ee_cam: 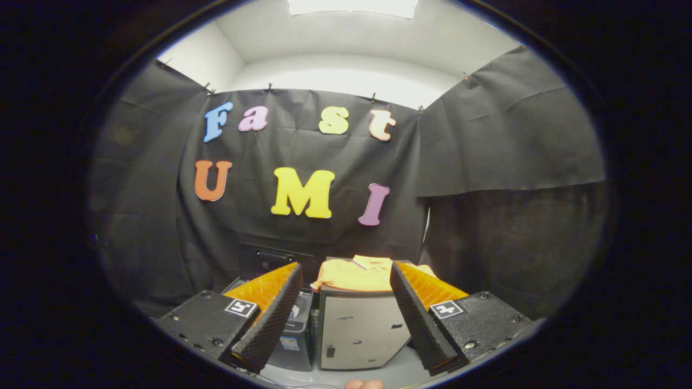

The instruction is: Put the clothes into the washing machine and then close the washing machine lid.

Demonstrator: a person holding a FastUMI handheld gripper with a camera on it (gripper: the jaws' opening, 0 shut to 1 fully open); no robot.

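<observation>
The tongs (346, 308) are held wide open, with nothing gripped between the two fingers (270, 319), which are spread well apart and point towards the back of the booth. Beyond the fingers, and seen in the gap between them, a pale boxy cabinet (359, 332) is stood on a light worktop (394, 373). A folded orange garment (357, 275) is laid flat on top of this cabinet, its collar turned towards the back wall; it is untouched by the tongs and lies well ahead of them. Just beside the cabinet, on its left and partly hidden behind the left finger, the dark grey washing machine (297, 335) is seen, with a round part visible near its top; whether its lid is raised or down cannot be told from this view. A dark panel (270, 259) is seen behind the machine against the black cloth wall (486, 151) that is hung round the booth. White walls and a bright ceiling light (351, 6) are seen above the cloth. Fingertips of a person's hand (363, 384) are glimpsed at the very bottom, below the cabinet.
</observation>
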